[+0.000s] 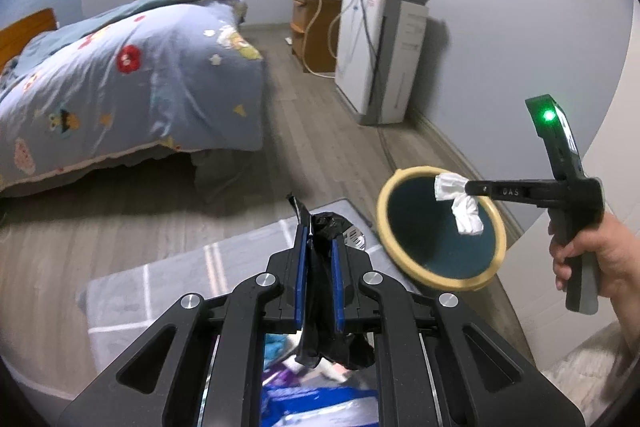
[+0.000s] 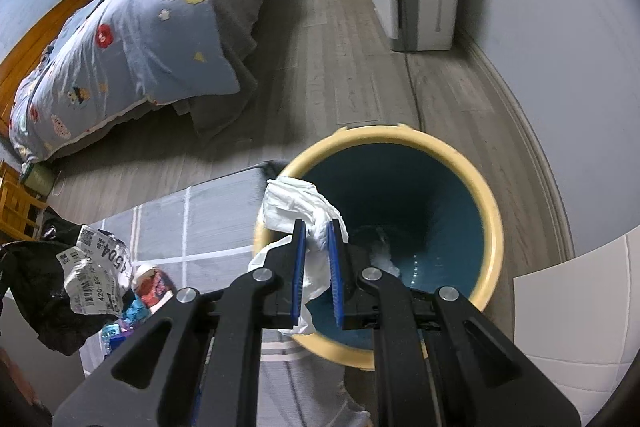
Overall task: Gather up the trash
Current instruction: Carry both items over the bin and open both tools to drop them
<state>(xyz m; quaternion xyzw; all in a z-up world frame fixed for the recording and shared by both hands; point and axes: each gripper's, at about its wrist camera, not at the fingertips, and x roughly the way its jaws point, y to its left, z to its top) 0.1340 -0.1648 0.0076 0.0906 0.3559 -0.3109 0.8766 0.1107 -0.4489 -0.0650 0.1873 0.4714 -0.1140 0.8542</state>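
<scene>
Disposal step: right gripper (image 2: 317, 241) clamps a crumpled white tissue (image 2: 298, 205) over the near-left rim of the yellow bin (image 2: 486, 203); left gripper (image 1: 319, 247) is clamped on black plastic wrapping (image 1: 326, 223) above the grey mat (image 1: 160, 279), left of the bin. Good practice is to centre the tissue over the bin's dark interior before releasing, since part of it overhangs the rim, then bring the wrapping across.

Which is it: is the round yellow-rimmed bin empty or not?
Not empty: the yellow-rimmed bin already has white crumpled paper at its dark bottom.
</scene>
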